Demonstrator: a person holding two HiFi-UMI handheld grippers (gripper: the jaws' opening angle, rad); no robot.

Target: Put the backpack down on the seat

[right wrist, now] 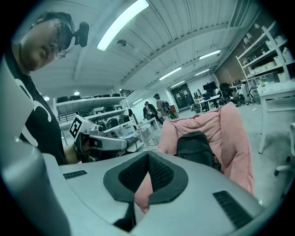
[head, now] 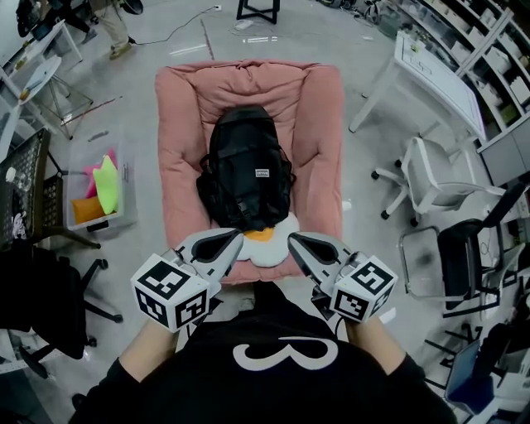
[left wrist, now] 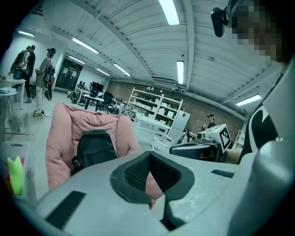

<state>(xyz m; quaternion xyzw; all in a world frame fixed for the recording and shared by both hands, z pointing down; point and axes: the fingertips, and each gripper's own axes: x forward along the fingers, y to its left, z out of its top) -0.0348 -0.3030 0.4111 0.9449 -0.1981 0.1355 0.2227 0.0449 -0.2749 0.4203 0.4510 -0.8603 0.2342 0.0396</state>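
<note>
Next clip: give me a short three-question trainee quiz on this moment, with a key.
1. True or false: the backpack lies on the pink seat.
2. The left hand-held gripper is: A) shut and empty, B) shut on a strap, C) wide open?
3. Fill in: the right hand-held gripper holds ____.
Key: 1 true; 2 A; 3 nothing.

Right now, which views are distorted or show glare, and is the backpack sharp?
Head view: room edges bend outward, the backpack is sharp and evenly lit, small glare on the floor. Left gripper view: strong fisheye, dark corners, bright ceiling lamp. Right gripper view: same fisheye, glare from a ceiling tube.
</note>
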